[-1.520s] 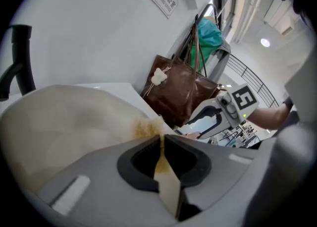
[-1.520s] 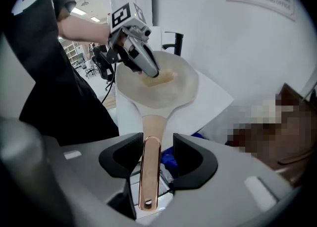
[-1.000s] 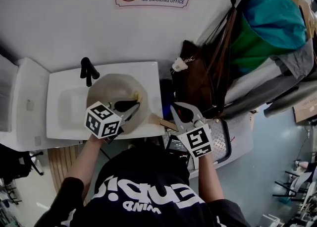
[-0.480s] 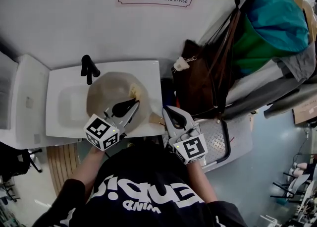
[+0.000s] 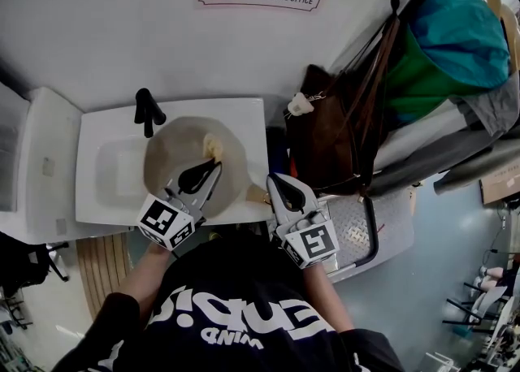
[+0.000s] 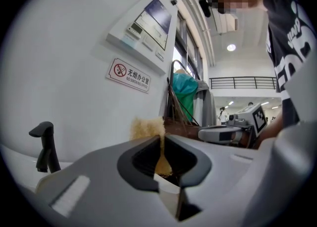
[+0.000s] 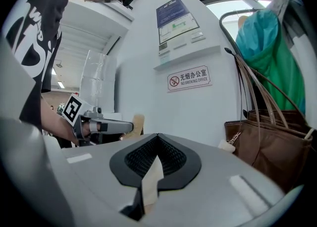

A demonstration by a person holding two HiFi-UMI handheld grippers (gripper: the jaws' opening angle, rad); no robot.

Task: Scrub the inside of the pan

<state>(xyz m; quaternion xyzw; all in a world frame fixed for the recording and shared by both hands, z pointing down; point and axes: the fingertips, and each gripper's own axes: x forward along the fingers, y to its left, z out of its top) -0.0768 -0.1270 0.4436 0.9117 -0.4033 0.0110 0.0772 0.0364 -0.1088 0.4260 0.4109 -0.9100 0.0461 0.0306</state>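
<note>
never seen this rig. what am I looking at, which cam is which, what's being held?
There is no robot here: a person holds a two-jaw gripper in each hand. The top-down picture comes from a camera on the person's head. The other two cameras ride on the grippers and look along their jaws. Below is a white sink with a black faucet and a tan pan in it. The left gripper has its jaws shut on a yellowish scrubber inside the pan. The right gripper is shut on the pan's wooden handle.
</note>
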